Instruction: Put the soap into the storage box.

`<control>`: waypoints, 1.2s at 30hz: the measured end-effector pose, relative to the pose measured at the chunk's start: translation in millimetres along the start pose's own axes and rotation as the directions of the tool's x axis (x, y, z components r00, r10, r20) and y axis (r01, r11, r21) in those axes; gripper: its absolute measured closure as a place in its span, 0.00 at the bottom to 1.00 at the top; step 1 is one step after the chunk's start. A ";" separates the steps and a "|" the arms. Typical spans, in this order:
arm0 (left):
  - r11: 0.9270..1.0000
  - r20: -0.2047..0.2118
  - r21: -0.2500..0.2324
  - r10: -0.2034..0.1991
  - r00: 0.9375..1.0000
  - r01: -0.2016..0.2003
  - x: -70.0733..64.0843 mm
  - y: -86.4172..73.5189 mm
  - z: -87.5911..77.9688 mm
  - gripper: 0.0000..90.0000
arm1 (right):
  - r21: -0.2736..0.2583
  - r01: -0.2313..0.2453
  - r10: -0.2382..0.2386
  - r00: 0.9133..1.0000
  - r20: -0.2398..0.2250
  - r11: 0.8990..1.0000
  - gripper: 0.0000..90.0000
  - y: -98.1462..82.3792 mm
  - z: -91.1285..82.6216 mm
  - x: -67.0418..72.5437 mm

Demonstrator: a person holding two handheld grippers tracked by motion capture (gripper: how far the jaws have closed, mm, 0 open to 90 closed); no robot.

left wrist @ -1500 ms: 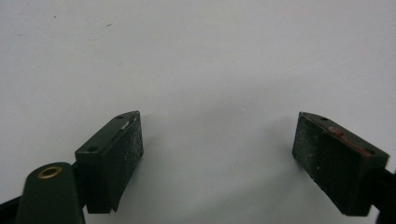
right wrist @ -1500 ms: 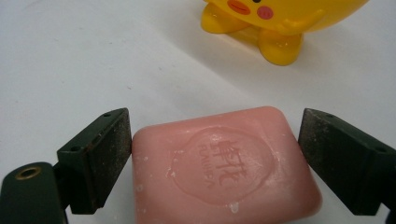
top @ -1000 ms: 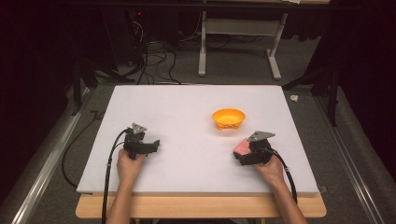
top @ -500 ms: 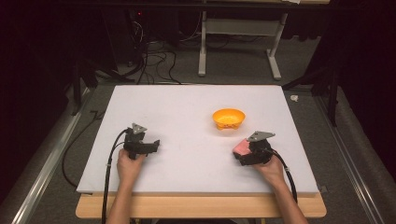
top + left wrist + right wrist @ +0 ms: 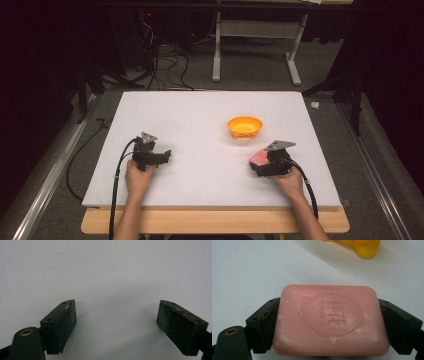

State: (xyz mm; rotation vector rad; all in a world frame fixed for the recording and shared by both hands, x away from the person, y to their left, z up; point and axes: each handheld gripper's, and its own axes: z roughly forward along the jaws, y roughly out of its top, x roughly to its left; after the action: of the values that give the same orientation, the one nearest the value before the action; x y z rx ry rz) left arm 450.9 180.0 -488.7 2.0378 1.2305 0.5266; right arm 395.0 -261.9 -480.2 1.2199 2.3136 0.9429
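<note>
1. White rectangular tabletop (image 5: 200,125): a flat matte sheet on a pale wooden frame, with dark floor and cables beyond its far edge.
2. Left gripper (image 5: 162,156): held low over the near-left part of the tabletop. In the left gripper view (image 5: 116,322) its two black jaws stand wide apart with bare white surface between them.
3. Right gripper (image 5: 256,162): held over the near-right part of the tabletop. In the right gripper view (image 5: 329,322) its jaws press on the two short ends of the soap, one on each side.
4. Orange round plastic bowl (image 5: 244,127): it stands on the tabletop just beyond the right gripper, apart from it; its feet appear at the top edge of the right gripper view (image 5: 365,247).
5. Pink rounded-rectangular bar of soap (image 5: 332,320): clamped between the right gripper's jaws, broad face up, just above the tabletop.
6. Stamped oval seal on the soap: raised characters and a line of small letters, too shallow to read with certainty.
</note>
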 end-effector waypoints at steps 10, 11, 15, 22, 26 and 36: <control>1.000 0.000 0.000 0.000 1.000 0.000 0.0 0.0 0.0 0.18 | -0.040 -0.036 0.035 0.999 -0.023 0.999 0.15 2.1 -17.4 -0.1; 1.000 0.000 0.000 0.000 1.000 0.000 0.0 0.0 0.0 0.18 | -0.041 -0.038 0.037 0.999 -0.024 0.998 0.15 2.4 -19.8 0.4; 1.000 0.000 -0.001 -0.001 1.000 0.001 0.0 0.0 0.0 0.18 | -0.066 -0.054 0.052 0.998 -0.036 0.996 0.15 3.5 -27.7 0.3; 1.000 0.000 -0.001 0.000 1.000 0.000 0.0 0.0 0.0 0.18 | -0.107 -0.088 0.083 0.995 -0.051 0.990 0.15 8.4 -34.9 -0.2; 1.000 0.000 0.000 0.000 1.000 0.000 0.0 0.0 0.0 0.19 | -0.124 -0.112 0.104 0.992 -0.070 0.986 0.15 11.5 -38.5 0.5; 1.000 0.000 0.000 0.000 1.000 0.000 0.0 0.0 0.0 0.18 | -0.130 -0.204 0.196 0.978 -0.078 0.970 0.15 19.6 -41.4 -4.9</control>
State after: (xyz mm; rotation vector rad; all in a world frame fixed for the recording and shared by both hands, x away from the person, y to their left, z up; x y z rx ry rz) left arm 450.9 180.0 -488.7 2.0373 1.2305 0.5269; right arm 385.2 -274.2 -436.8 1.4024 2.1610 1.2063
